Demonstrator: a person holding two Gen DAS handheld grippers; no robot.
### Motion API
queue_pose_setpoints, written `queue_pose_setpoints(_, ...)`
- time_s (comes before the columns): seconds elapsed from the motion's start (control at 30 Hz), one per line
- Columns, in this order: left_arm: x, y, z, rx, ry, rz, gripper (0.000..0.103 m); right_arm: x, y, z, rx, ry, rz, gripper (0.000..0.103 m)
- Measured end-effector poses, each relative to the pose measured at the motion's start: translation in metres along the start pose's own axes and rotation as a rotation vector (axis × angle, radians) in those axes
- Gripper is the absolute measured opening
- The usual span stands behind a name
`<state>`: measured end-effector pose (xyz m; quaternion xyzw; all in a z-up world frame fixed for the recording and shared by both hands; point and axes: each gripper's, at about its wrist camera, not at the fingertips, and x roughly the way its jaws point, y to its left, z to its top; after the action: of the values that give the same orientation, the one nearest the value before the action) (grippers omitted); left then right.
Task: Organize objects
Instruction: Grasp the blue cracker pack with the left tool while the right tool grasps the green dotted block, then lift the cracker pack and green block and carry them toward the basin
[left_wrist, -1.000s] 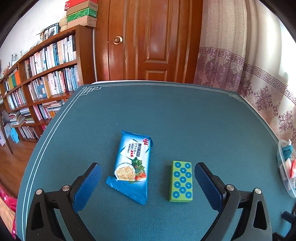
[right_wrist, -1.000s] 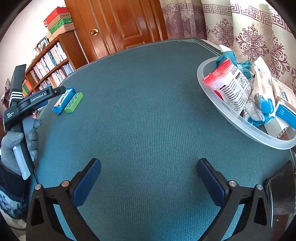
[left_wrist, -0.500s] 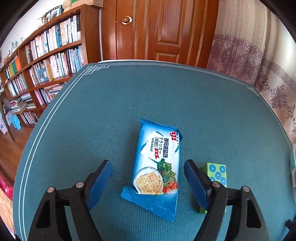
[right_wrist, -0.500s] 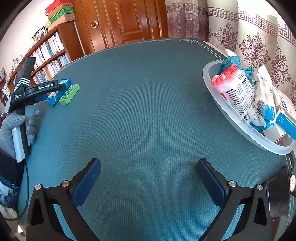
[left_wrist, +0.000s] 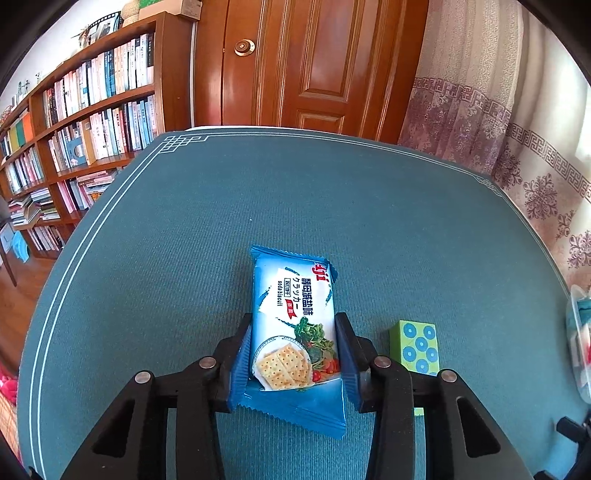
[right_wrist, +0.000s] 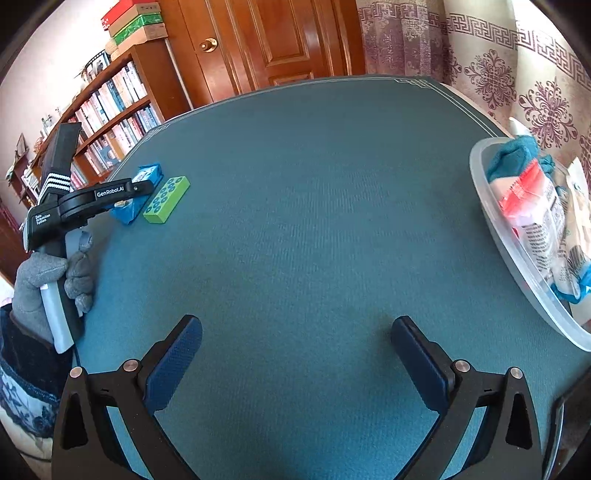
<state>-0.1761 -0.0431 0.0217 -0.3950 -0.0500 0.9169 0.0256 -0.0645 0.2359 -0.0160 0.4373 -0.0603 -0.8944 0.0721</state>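
Cracker packet (left_wrist: 293, 332) on the tabletop (left_wrist: 184, 258) is clamped at its near end by the left gripper (left_wrist: 293, 363) — a level lift is advised, green block (left_wrist: 415, 347) avoided. Right gripper (right_wrist: 295, 356) is held open, empty.

Desk (left_wrist: 332, 192) w/ teal mat, white border lines round the edge. On it: blue cracker pack (left_wrist: 295, 325), green block w/ blue dots (left_wrist: 417, 347) just beside it, apart. Clear plastic basin (right_wrist: 495, 221) full of packets at the desk's far right edge.
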Motion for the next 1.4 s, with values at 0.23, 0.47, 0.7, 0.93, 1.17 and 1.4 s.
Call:
queue_pose_setpoints(0.23,-0.006,0.008,-0.002,-0.043,-0.011,-0.017,0.044,0.018,0.047,0.034,-0.077,-0.04,0.069,0.096)
queue_pose_setpoints(0.47,-0.007,0.008,-0.004,-0.042,-0.013,0.003,0.044,0.053,0.095,0.067,-0.14,-0.028,0.127,0.075)
queue_pose_setpoints(0.7,-0.005,0.022,-0.003,-0.105,-0.005,-0.004,0.045,0.078,0.118,0.085,-0.167,-0.017,0.134,0.069)
queue_pose_setpoints(0.93,-0.004,0.027,-0.004,-0.127,0.004,-0.005,0.046,0.098,0.131,0.091,-0.217,-0.008,0.086,0.058)
queue_pose_setpoints(1.17,-0.003,0.022,-0.005,-0.102,0.005,-0.003,0.053,0.096,0.134,0.084,-0.291,-0.035,-0.015,0.033)
queue_pose_setpoints(1.4,-0.001,0.015,-0.004,-0.06,0.008,0.013,0.06,0.087,0.117,0.078,-0.26,-0.036,-0.011,0.03)
